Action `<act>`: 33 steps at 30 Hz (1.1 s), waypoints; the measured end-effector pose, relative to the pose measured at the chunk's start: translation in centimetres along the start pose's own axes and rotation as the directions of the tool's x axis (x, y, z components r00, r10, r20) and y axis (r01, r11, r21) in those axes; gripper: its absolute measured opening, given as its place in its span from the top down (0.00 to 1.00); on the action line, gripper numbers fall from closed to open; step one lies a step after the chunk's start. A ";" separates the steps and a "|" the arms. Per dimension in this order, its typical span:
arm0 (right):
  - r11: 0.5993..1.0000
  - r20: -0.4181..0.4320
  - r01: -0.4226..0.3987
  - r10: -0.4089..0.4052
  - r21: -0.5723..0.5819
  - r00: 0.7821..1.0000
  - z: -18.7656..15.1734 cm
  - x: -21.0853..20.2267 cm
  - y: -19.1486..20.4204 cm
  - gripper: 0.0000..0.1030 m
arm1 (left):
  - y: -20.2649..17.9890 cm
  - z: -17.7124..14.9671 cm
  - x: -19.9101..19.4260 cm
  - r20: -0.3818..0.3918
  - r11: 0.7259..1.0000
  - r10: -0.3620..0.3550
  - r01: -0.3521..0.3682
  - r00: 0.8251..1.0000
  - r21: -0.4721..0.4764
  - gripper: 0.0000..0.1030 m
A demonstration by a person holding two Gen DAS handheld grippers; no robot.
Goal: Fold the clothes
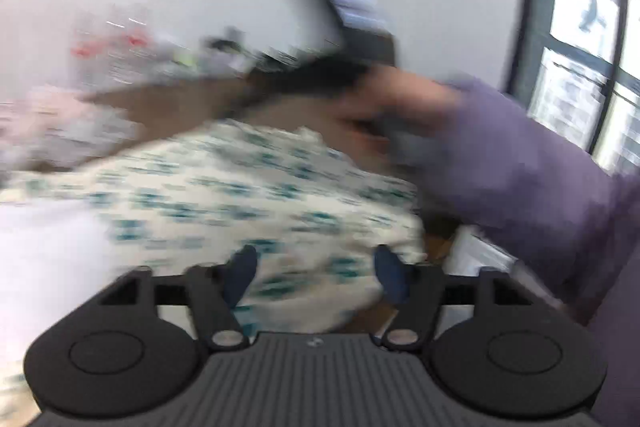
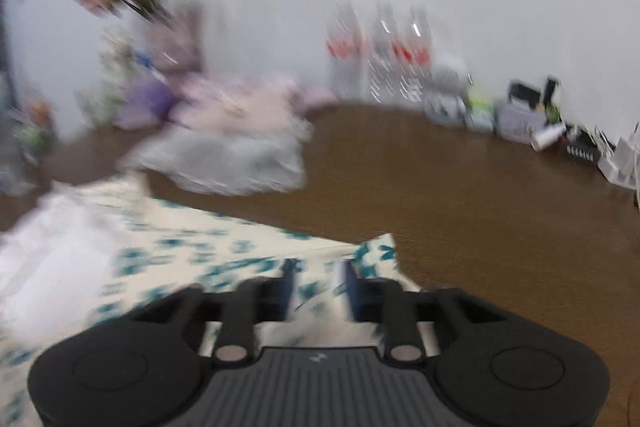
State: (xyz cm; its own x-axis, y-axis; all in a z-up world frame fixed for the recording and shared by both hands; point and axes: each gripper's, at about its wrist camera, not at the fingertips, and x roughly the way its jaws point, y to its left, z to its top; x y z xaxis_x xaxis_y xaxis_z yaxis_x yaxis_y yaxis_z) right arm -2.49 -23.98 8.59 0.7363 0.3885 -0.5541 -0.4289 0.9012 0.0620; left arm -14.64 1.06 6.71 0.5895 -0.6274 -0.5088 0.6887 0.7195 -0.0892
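Both views are badly blurred, so read this w/ care. The cream garment w/ teal print (image 1: 240, 195) lies spread on the brown table (image 2: 440, 179), its near part right under both your grippers. One corner of it pokes up just past the right gripper (image 2: 318, 291) in the right wrist view.

Left gripper (image 1: 314, 271): jaws stand wide apart, blue pads well clear of each other; cloth shows beneath and between them but nothing is pinched. Right gripper: jaws partly open w/ a clear gap, cloth visible in the gap, pads don't seem to press on it, so it looks empty too. In the left wrist view your right hand (image 1: 384, 111) in a purple sleeve (image 1: 520, 167) crosses over the far side of the garment.

My read: you're btwn folds – a release just made or a fresh grab coming, can't say which. Next move prob calls for picking two matching edge points, closing on a single layer each, lifting evenly and laying it over flat.

Already-folded pile, grey and pink (image 2: 232, 155), sits further back on the table, apart from this piece; bottles (image 2: 380, 59) line the wall
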 end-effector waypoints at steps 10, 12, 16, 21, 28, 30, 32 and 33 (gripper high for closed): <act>0.976 -0.034 -0.216 0.217 0.018 0.976 -12.0 -9.1 5.0 0.68 | 7.2 -5.0 -2.9 -0.119 0.981 0.190 -0.194 0.975 -0.025 0.38; 0.981 -0.063 -0.194 0.195 0.029 0.979 -12.8 -8.8 5.0 0.72 | 7.4 -5.2 -3.3 -0.115 0.982 0.185 -0.188 0.976 -0.009 0.38; 0.969 -0.058 -0.241 0.245 0.058 0.968 -13.1 -8.9 4.5 0.85 | 8.3 -5.3 -4.1 -0.115 0.985 0.167 -0.171 0.979 -0.026 0.51; 0.940 -0.035 -0.319 0.325 0.122 0.945 -13.0 -8.9 3.5 1.00 | 9.8 -5.3 -4.8 -0.121 0.981 0.166 -0.177 0.979 -0.083 0.81; 0.873 0.043 -0.453 0.453 0.179 0.891 -13.7 -11.3 1.5 1.00 | 10.7 -5.5 -6.1 -0.136 0.984 0.132 -0.147 0.982 -0.101 0.94; 0.890 -0.022 -0.444 0.448 0.108 0.894 -14.3 -10.9 2.7 1.00 | 10.9 -5.7 -6.2 -0.140 0.984 0.131 -0.146 0.982 -0.103 0.92; 0.914 -0.066 -0.404 0.405 0.034 0.912 -14.7 -10.8 3.7 0.97 | 10.8 -5.8 -6.6 -0.139 0.986 0.131 -0.144 0.982 -0.090 0.84; 0.910 -0.055 -0.415 0.415 0.023 0.908 -14.6 -11.2 3.7 0.91 | 10.7 -5.7 -6.9 -0.139 0.987 0.127 -0.139 0.982 -0.078 0.80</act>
State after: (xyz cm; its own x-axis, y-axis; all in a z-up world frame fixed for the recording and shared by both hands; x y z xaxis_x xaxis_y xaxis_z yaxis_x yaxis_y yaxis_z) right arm -19.95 -27.82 2.89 0.4616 0.7164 -0.5231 -0.6832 0.6633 0.3056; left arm -13.74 14.76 4.35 0.6079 -0.4828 -0.6304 0.5650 0.8208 -0.0839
